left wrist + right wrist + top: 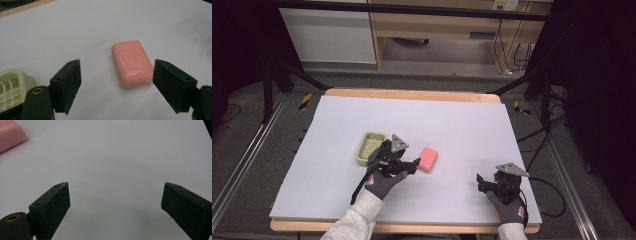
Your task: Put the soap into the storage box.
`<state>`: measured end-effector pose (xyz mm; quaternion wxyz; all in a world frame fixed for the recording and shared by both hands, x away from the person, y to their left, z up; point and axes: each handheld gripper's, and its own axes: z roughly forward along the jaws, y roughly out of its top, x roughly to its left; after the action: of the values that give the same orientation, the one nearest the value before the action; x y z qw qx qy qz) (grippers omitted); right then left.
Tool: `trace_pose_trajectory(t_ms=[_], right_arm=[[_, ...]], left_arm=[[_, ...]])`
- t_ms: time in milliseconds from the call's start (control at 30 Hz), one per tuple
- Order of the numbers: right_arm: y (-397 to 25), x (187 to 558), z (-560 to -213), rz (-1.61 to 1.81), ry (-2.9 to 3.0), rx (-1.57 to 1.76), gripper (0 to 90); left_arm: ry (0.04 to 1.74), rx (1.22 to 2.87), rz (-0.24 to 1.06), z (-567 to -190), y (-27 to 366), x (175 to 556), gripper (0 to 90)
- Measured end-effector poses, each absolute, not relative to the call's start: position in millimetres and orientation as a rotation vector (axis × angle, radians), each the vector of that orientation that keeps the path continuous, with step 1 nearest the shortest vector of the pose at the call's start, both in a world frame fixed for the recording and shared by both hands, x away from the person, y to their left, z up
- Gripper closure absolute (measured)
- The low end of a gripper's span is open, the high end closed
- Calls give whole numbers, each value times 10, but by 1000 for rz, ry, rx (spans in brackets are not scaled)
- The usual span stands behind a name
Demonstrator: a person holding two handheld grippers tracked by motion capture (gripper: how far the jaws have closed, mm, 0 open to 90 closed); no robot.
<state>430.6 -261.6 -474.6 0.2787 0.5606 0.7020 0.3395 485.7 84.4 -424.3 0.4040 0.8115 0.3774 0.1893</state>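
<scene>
soap: pink rectangular bar (132,63), rounded corners, embossed oval mark on top face, glossy; lies flat on bench (462,125)
left gripper (117,86): jaws spread wide, soap sits between and just ahead of them, nearer the right-hand jaw, not touching either
soap dish: pale green slotted tray (11,87), just beside the left-hand jaw
right gripper (115,206): jaws spread, bare bench between; soap corner far upper-left

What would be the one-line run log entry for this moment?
left gripper: open, jaws either side of pink soap bar, no contact | right gripper: open, idle | soap dish: empty, left of soap
</scene>
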Motion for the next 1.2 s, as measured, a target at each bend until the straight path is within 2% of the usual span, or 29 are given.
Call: trace_pose_trajectory(t_ms=[1200], right_arm=[[-2615, 4309, -4748, 915, 1879, 1514, 88]], left_arm=[[948, 2120, 441, -4388, 484, 5014, 216]])
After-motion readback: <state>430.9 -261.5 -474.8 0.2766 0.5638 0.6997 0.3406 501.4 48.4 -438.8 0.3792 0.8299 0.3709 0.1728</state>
